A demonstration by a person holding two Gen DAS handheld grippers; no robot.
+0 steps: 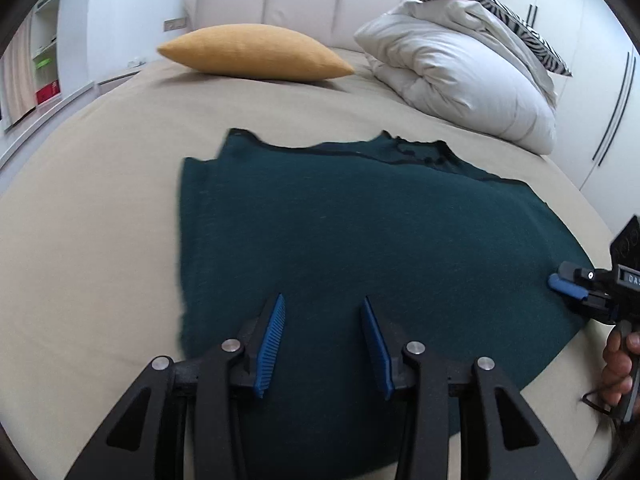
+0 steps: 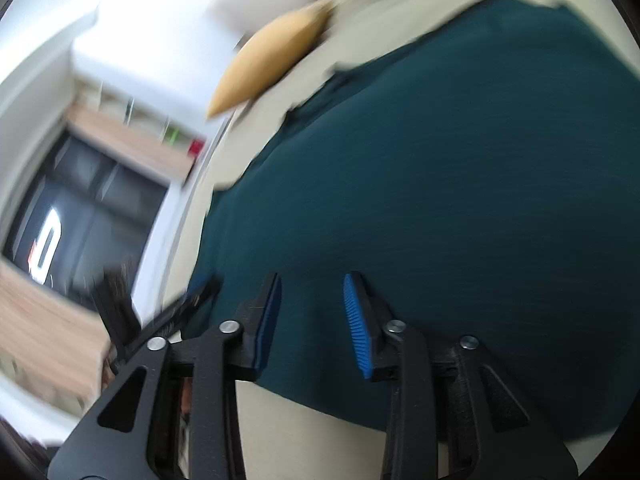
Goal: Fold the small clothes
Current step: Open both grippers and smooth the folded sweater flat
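Observation:
A dark teal garment [image 1: 360,240] lies spread flat on the beige bed [image 1: 100,200], its neckline at the far edge. My left gripper [image 1: 323,304] is open and empty, hovering over the garment's near hem. My right gripper [image 2: 312,284] is open and empty over the garment [image 2: 460,180] near its edge; its view is tilted and blurred. The right gripper also shows in the left wrist view [image 1: 560,282] at the garment's right edge, held by a hand. The left gripper shows blurred in the right wrist view [image 2: 200,288].
A yellow cushion [image 1: 252,54] lies at the head of the bed. A folded white duvet [image 1: 460,76] with a zebra-print pillow [image 1: 480,4] sits at the back right. A padded headboard [image 1: 280,4], shelves [image 1: 44,60] at left, wardrobe doors [image 1: 600,100] at right.

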